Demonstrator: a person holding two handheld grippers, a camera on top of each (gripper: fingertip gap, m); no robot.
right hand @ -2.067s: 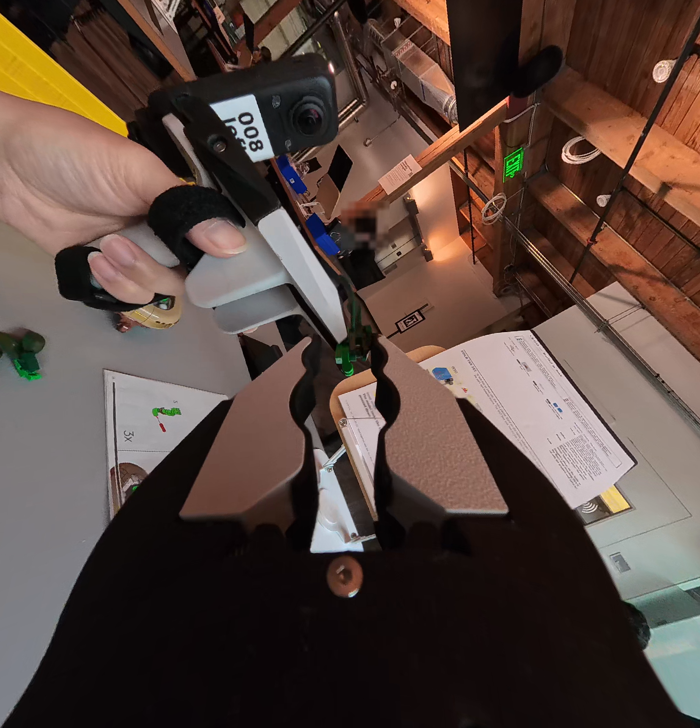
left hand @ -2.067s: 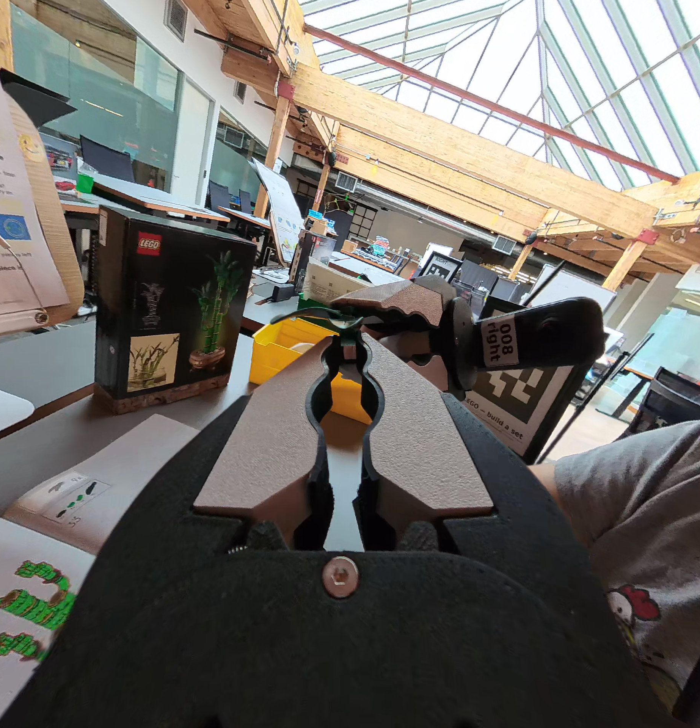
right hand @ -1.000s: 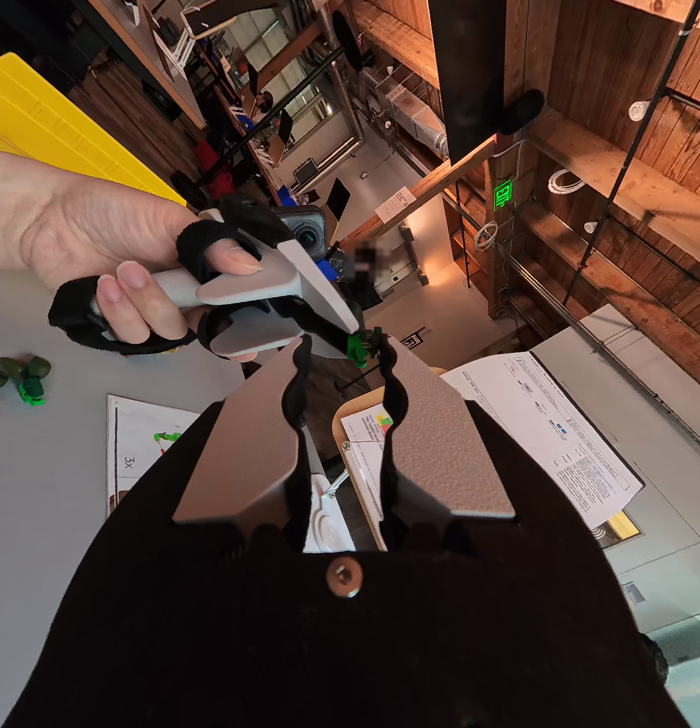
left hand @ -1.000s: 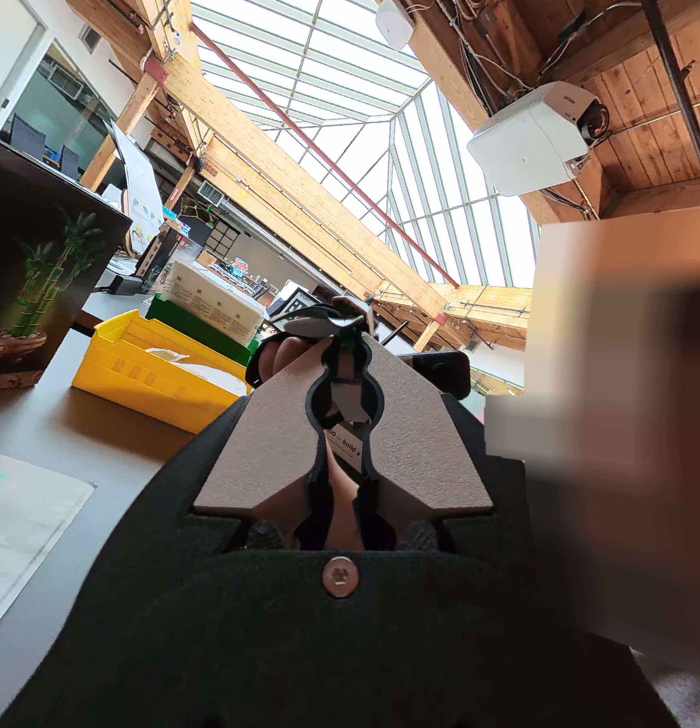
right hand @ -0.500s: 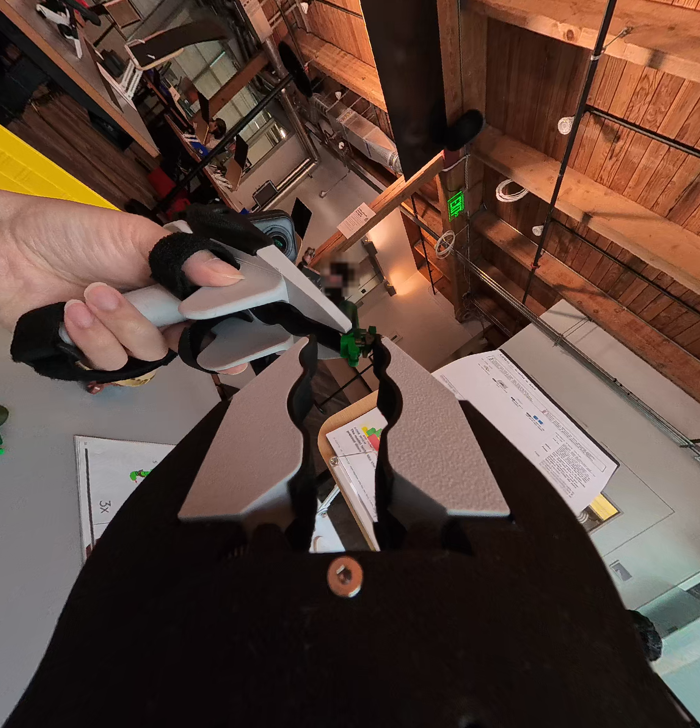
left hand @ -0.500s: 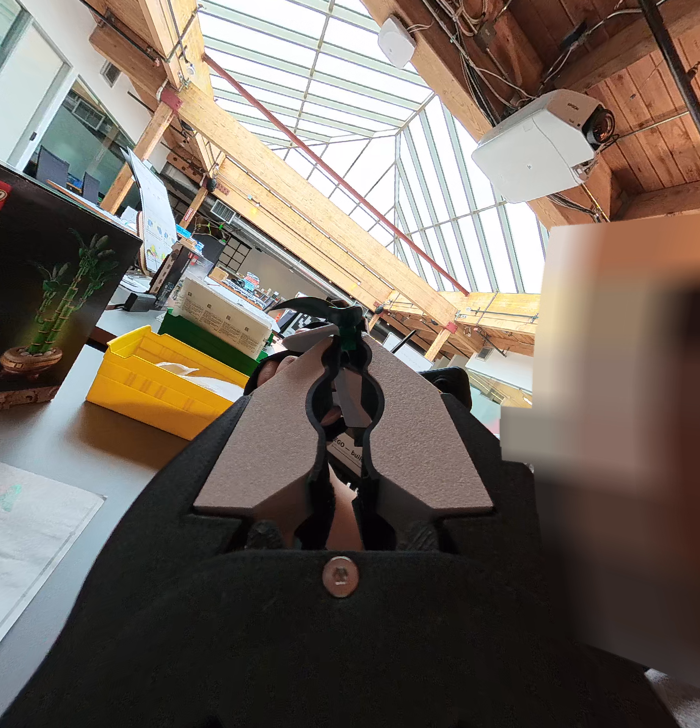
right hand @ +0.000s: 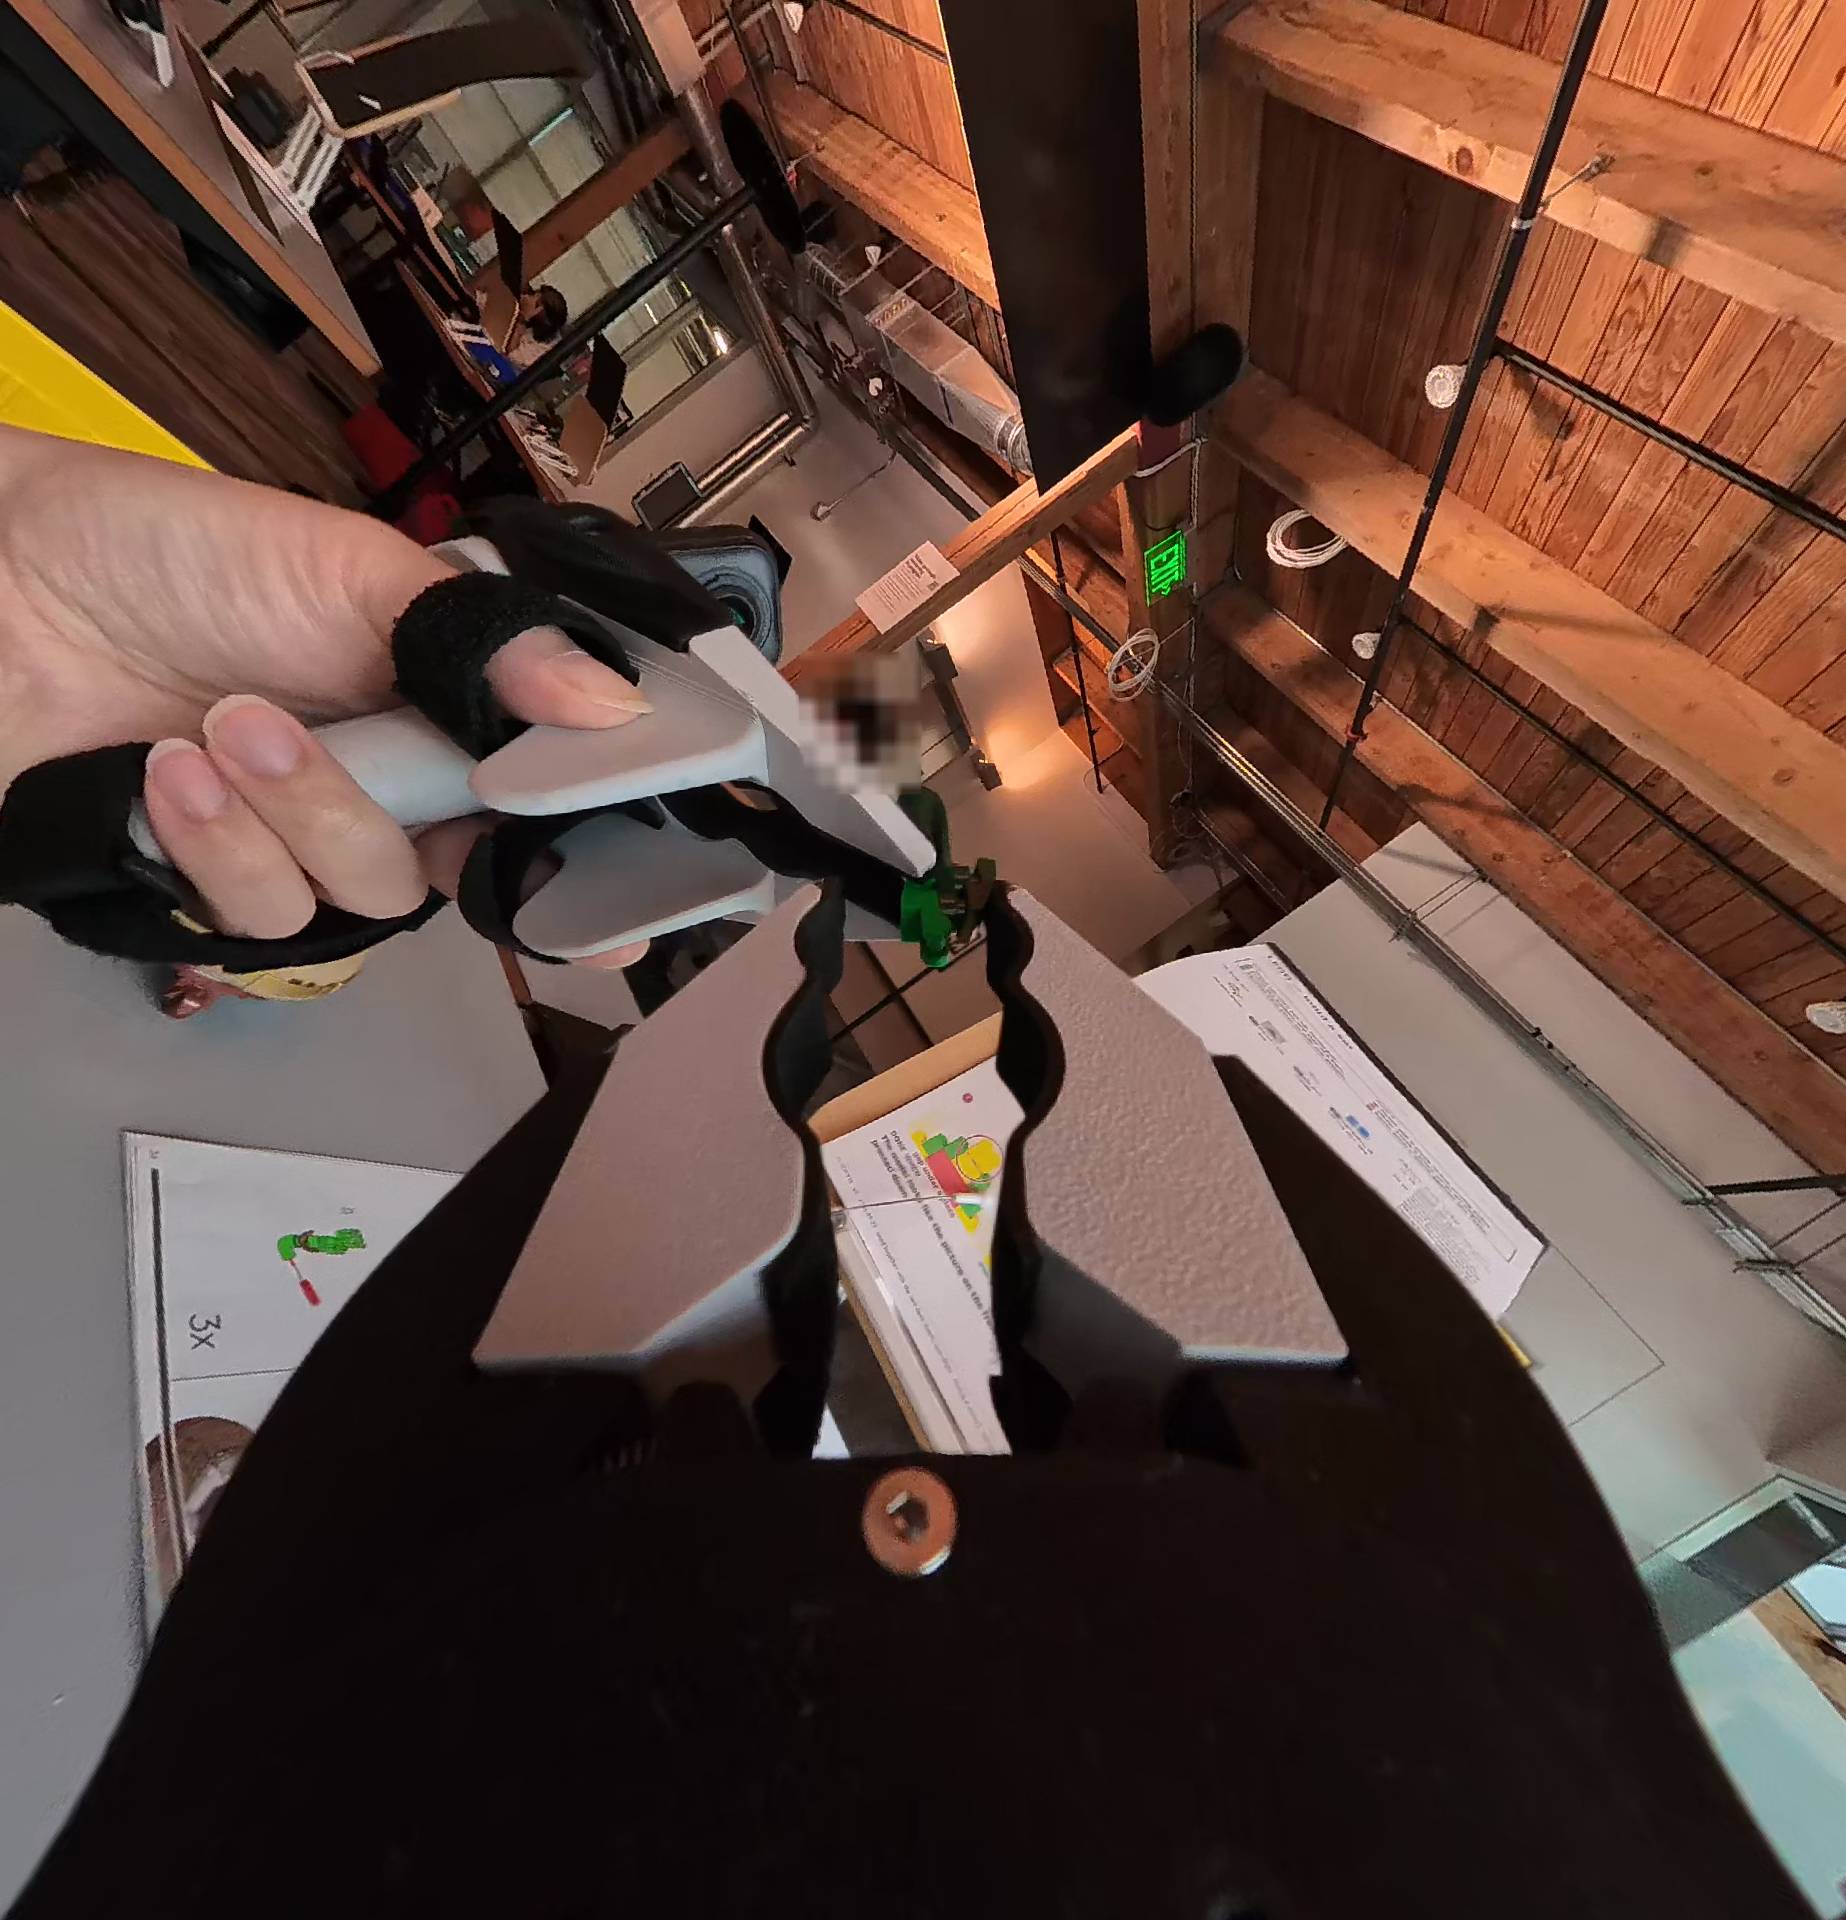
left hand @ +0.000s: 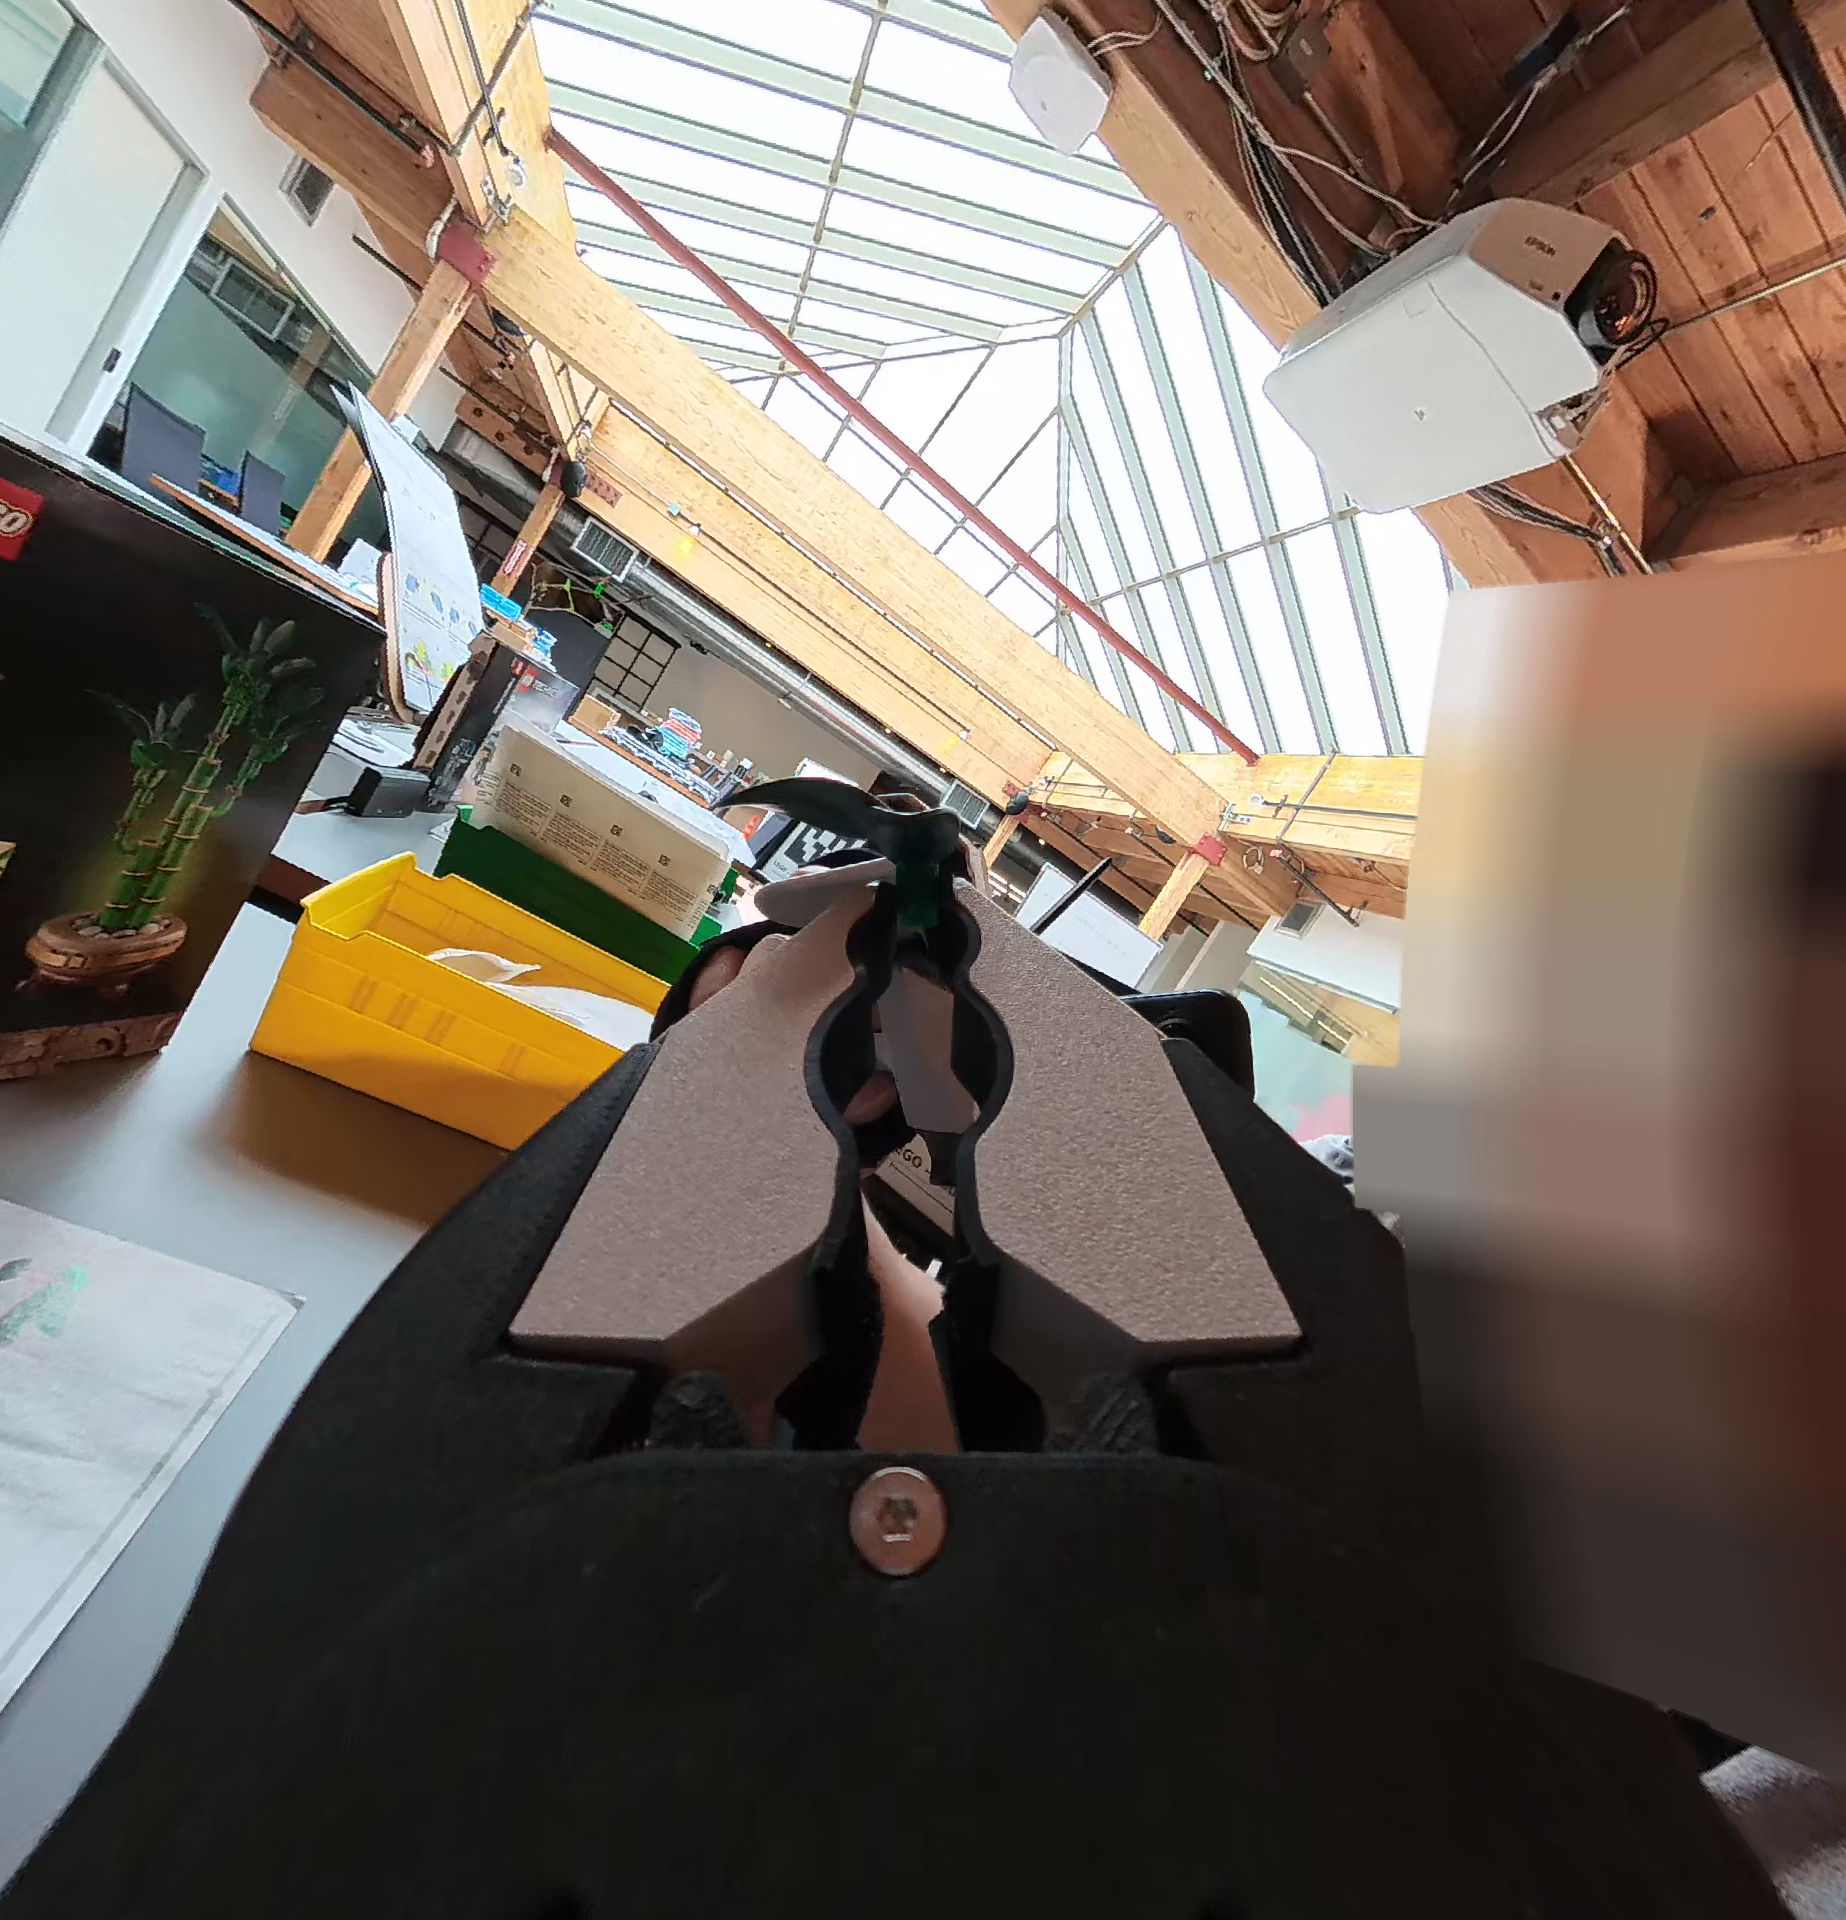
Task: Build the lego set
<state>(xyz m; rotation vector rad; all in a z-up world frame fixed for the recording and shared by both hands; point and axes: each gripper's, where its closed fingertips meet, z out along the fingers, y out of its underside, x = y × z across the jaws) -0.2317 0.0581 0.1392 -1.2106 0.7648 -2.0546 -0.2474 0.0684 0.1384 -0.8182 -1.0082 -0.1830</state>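
From your left wrist view, your left tongs point(left hand: 911, 906) are pinched narrow on a small green lego piece point(left hand: 914, 902) at their tips, a dark curved leaf point(left hand: 810, 802) rising from it; your right tongs point(left hand: 836, 885) come in just behind it; beyond on the grey counter point(left hand: 171, 1143) sit a yellow bin point(left hand: 431, 1013), the black lego box point(left hand: 119, 790) and an instruction sheet point(left hand: 77, 1382); a white projector point(left hand: 1438, 364) hangs overhead.

From your right wrist view, your right tongs point(right hand: 903, 914) stand narrowly parted, only one tip touching the green lego piece point(right hand: 934, 904); your left hand point(right hand: 202, 675) squeezes the left tongs point(right hand: 898, 868) onto that piece; the instruction sheet point(right hand: 264, 1268) lies on the counter point(right hand: 46, 1143) below, a clipboard of papers point(right hand: 1314, 1101) beside it.
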